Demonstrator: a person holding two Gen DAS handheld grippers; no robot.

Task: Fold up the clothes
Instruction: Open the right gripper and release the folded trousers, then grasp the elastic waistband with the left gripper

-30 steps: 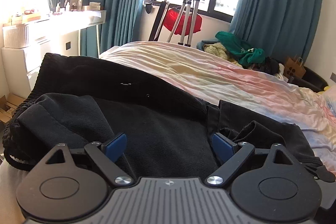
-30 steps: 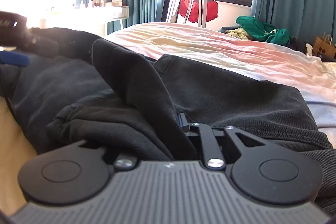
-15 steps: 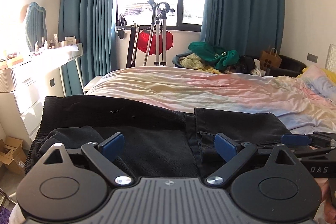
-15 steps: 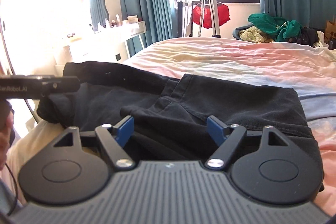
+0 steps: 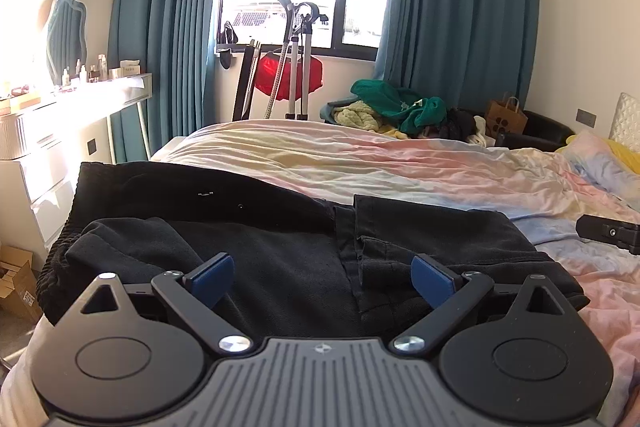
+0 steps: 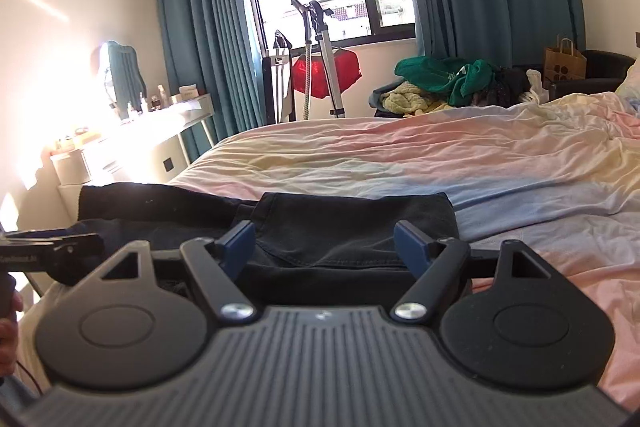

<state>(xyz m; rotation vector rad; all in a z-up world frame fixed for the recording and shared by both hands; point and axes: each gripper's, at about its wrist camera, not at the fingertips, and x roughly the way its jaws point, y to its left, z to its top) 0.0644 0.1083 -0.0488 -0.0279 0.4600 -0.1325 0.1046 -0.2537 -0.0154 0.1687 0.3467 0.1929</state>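
- Black denim-like garment, trousers or shorts by the look of it [image 5: 280, 243]: lies on the near left corner of the bed, part-folded. One flat panel [image 6: 352, 223] is laid over the rest, its far edge fairly straight.
- Left part is still bunched: a rumpled lobe and a ribbed waistband-like edge [image 5: 60, 259] hang at the bed's left edge.
- My read: first fold is down, nothing held. Left to do: smooth the bunched left side, at least one more fold, then any other clothes.
- My left gripper [image 5: 322, 277]: blue pads spread wide, above the garment's middle, nothing pinched.
- My right gripper [image 6: 324, 247]: pads also spread, over the flat panel's near edge, empty.
- Each gripper shows in the other's view: right one as a black bar [image 5: 608, 233] over the sheet at the right edge, left one as a black bar [image 6: 52, 251] at the left.
- Carrier: bed with a crumpled pastel tie-dye sheet [image 6: 440, 155], bare beyond the garment.
- Beyond the far bed edge: heap of green, yellow and dark clothes [image 5: 392, 107]. Possibly next in the queue, can't confirm.
- Hidden or unclear:
  - garment's near edge sits behind both gripper bodies; can't see whether it overhangs the bed's near edge
  - layer count under the flat panel unreadable, black on black
  - left side of the right-wrist view blown out by sun, white desk [image 6: 168, 131] barely legible
  - sliver of my hand [image 6: 8, 327] cut off at the frame edge
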